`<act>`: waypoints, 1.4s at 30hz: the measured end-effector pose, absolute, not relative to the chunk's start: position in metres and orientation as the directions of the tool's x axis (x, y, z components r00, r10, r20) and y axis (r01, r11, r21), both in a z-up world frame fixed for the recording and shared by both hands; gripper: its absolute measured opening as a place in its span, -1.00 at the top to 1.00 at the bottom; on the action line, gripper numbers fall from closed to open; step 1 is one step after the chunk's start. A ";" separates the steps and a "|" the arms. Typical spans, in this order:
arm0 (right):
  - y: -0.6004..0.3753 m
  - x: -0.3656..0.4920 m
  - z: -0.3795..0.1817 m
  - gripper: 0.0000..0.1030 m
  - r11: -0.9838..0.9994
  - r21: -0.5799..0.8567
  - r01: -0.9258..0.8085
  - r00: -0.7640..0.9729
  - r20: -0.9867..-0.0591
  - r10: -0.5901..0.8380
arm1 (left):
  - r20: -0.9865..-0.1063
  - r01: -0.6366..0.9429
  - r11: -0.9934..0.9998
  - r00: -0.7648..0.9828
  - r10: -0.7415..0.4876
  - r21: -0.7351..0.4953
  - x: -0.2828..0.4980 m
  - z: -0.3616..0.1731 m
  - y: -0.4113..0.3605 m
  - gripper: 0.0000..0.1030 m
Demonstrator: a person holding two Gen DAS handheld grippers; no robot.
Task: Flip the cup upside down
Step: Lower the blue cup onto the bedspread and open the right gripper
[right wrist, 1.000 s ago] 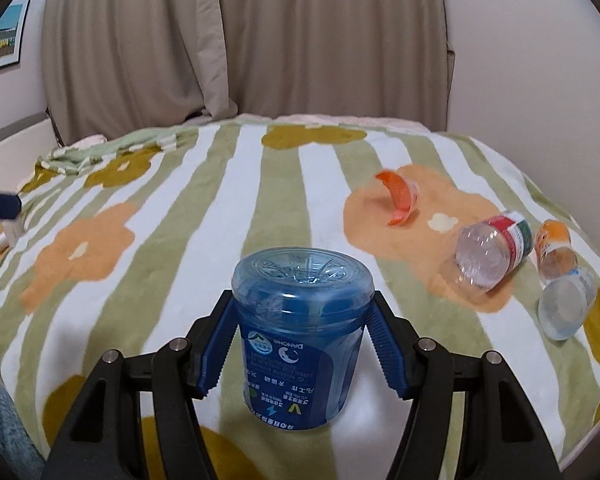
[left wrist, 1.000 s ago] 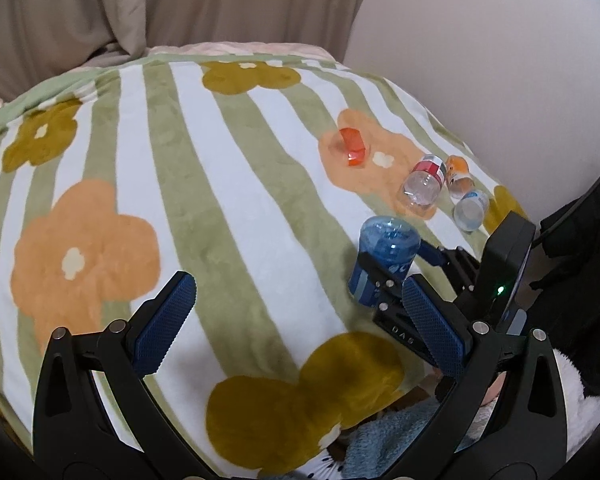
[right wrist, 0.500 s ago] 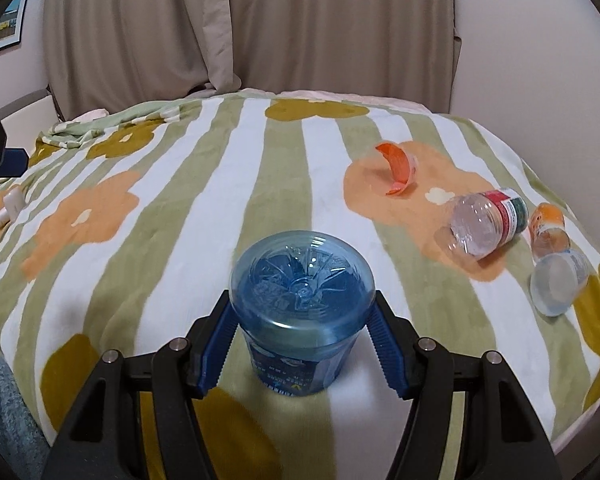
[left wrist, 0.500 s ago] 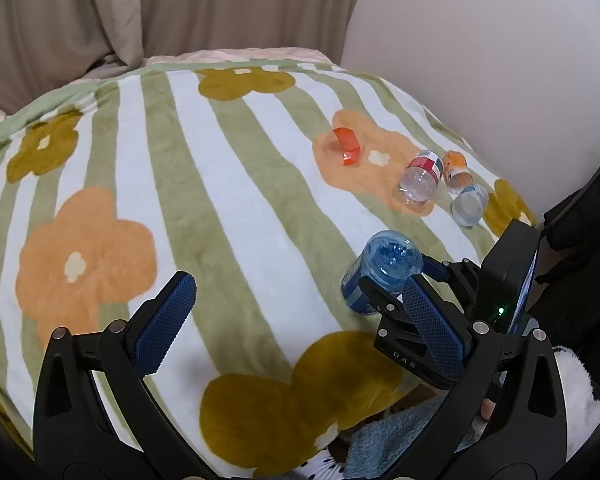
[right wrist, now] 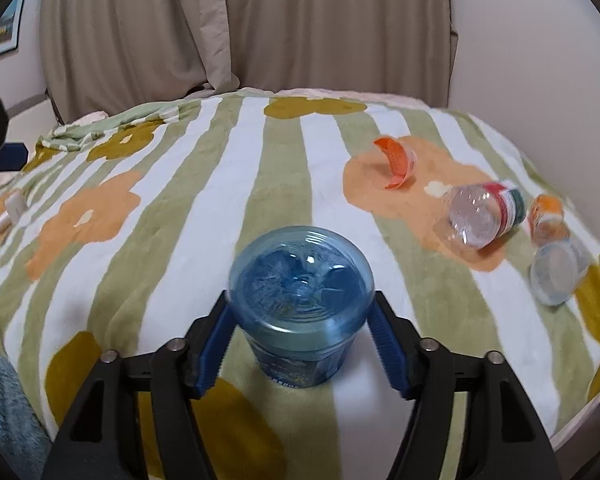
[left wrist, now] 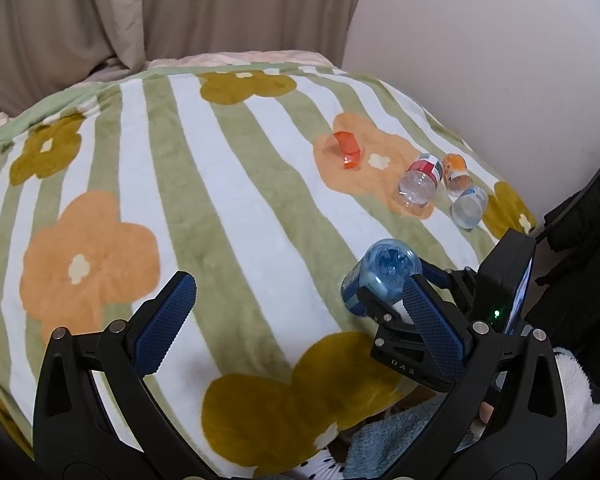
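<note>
- My right gripper (right wrist: pixel 300 344) pinches the blue cup (right wrist: pixel 300 300) at lower centre, base toward the camera, over the blanket (right wrist: pixel 284 184)
- My left gripper (left wrist: pixel 296 320) is spread wide, holding nothing

A translucent blue cup (right wrist: pixel 300 300), its dark-blue label printed in white and yellow-green, sat between blue ribbed pads (right wrist: pixel 388 350) on black fingers. The blanket (right wrist: pixel 180 240) was striped green and white, scattered with orange and mustard flowers (each with a small cream centre). Further off lay an orange cup (right wrist: pixel 396 160), a clear bottle (right wrist: pixel 480 216) banded red, white and green, an orange-topped clear cup (right wrist: pixel 546 216) and a pale bluish clear one (right wrist: pixel 556 276). The curtain (right wrist: pixel 220 28) was beige.
</note>
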State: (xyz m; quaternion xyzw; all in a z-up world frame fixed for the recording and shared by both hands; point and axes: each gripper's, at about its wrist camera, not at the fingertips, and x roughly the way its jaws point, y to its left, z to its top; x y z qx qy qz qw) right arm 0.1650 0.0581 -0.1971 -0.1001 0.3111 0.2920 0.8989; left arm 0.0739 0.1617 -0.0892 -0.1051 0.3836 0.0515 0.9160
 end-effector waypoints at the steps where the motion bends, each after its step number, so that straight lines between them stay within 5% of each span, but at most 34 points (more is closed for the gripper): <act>1: 0.056 0.166 -0.198 -0.63 0.813 0.011 -0.582 0.637 -0.615 0.465 | -0.713 -0.175 0.973 0.701 0.014 -0.153 0.074 -0.088 0.162 -0.99; 4: 0.052 0.168 -0.197 -1.00 0.815 0.038 -0.578 0.640 -0.599 0.481 | -0.711 -0.176 0.973 0.703 0.017 -0.151 0.072 -0.086 0.162 -0.99; 17: 0.044 0.153 -0.164 -1.00 0.796 0.049 -0.603 0.653 -0.542 0.528 | -0.666 -0.175 0.977 0.744 0.050 -0.123 0.062 -0.068 0.160 -0.99; 31: -0.084 0.062 0.036 -1.00 0.933 0.012 -0.359 0.924 -0.139 0.357 | -0.258 -0.107 0.994 0.960 0.106 0.010 0.035 0.047 0.101 -0.99; 42: -0.127 0.047 0.030 -1.00 0.991 -0.012 -0.135 0.981 -0.142 0.132 | -0.221 -0.109 0.993 0.968 0.117 0.046 0.029 0.045 0.066 -0.99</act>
